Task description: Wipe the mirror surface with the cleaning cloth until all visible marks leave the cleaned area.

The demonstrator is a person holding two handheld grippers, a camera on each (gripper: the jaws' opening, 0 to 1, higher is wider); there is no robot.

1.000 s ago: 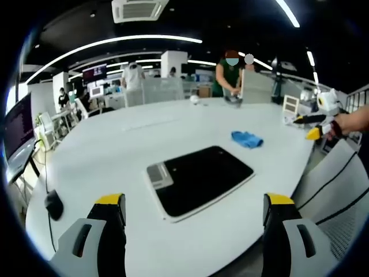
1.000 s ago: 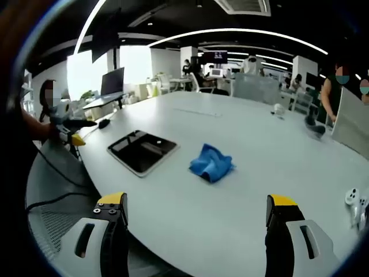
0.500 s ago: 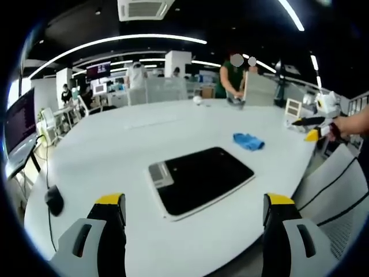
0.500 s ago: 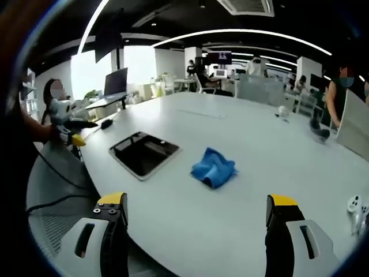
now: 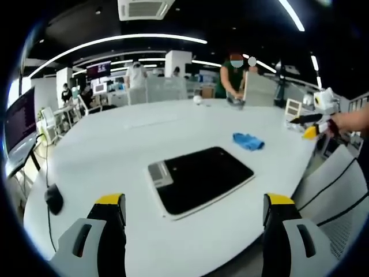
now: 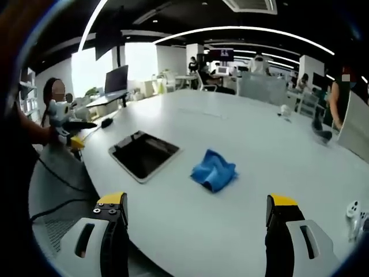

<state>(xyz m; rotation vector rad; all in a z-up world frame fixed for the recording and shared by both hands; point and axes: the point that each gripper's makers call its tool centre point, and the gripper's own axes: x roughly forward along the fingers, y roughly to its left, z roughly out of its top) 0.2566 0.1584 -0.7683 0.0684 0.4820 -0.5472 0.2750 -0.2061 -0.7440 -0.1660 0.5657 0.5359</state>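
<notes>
A dark rectangular mirror (image 5: 199, 179) with a white rim lies flat on the white table (image 5: 115, 150), just ahead of my left gripper (image 5: 196, 216), which is open and holds nothing. A crumpled blue cloth (image 5: 248, 140) rests beyond the mirror to the right. In the right gripper view the blue cloth (image 6: 213, 171) lies ahead of my open right gripper (image 6: 196, 216), with the mirror (image 6: 144, 154) to its left. The other gripper (image 6: 68, 126) appears at the far left, and the right one (image 5: 314, 118) at the far right of the left gripper view.
A black mouse (image 5: 53, 202) sits near the table's left edge. Small white objects (image 6: 353, 210) lie at the right edge. A person (image 5: 232, 75) stands at the table's far side by a grey panel (image 5: 256, 88). Desks and monitors fill the room behind.
The right gripper view has drifted slightly, so the cloth and mirror sit a little lower. The cloth and mirror themselves have not moved; both grippers stay open.
</notes>
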